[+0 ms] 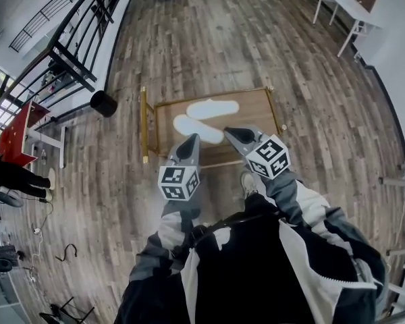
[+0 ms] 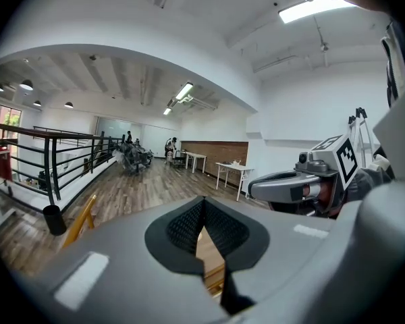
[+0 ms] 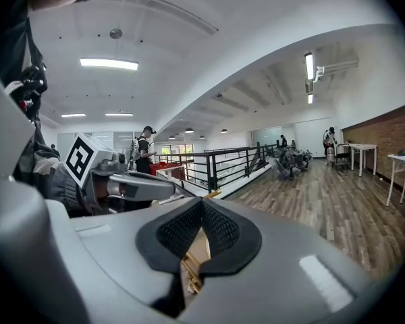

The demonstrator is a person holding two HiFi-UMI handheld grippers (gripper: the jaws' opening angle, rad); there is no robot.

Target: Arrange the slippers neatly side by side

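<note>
My left claw (image 1: pixel 192 140) and right claw (image 1: pixel 231 133) are shut, empty; unopened, they may shove the flat white slippers (image 1: pixel 199 128) off the gold-framed wooden table (image 1: pixel 256 110).

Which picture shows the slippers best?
The head view: it looks down on the far slipper and the near slipper, both white, lying on the wooden table. The two gripper views show no slippers, only the room.

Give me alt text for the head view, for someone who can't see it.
A far slipper and a near slipper, both white, lie at an angle to each other on a low gold-framed wooden table. The left tool and right tool, both shut and empty, point toward them from the near side.
</note>
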